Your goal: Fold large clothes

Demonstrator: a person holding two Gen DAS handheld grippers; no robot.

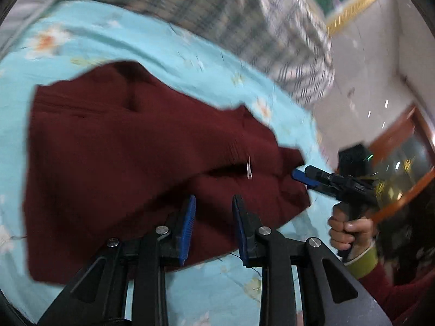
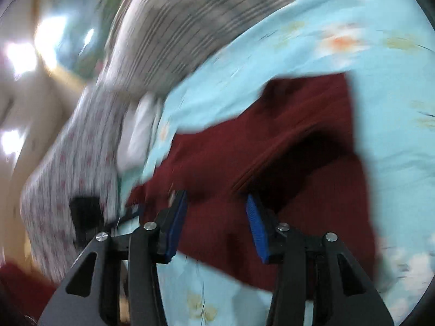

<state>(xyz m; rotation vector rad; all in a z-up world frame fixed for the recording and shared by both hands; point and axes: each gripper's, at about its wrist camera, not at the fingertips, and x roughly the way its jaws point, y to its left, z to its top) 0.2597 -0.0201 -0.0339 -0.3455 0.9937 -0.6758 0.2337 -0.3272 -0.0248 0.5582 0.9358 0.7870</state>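
A dark red knit garment [image 1: 130, 157] lies partly folded on a light blue flowered bed sheet [image 1: 152, 40]. My left gripper [image 1: 213, 228] is open and empty, just above the garment's near edge. The right gripper [image 1: 301, 176] shows in the left wrist view, held by a hand, with its blue fingertips at the garment's right edge. In the right wrist view the right gripper [image 2: 216, 225] is open and empty over the garment [image 2: 299, 141], which lies on the sheet [image 2: 380, 54]. Both views are blurred by motion.
A grey checked quilt [image 1: 244, 19] is piled at the far side of the bed, also in the right wrist view [image 2: 168, 32]. A white cloth with pink dots [image 2: 73, 157] lies at the left. A wooden-framed cabinet [image 1: 402, 163] stands beyond the bed.
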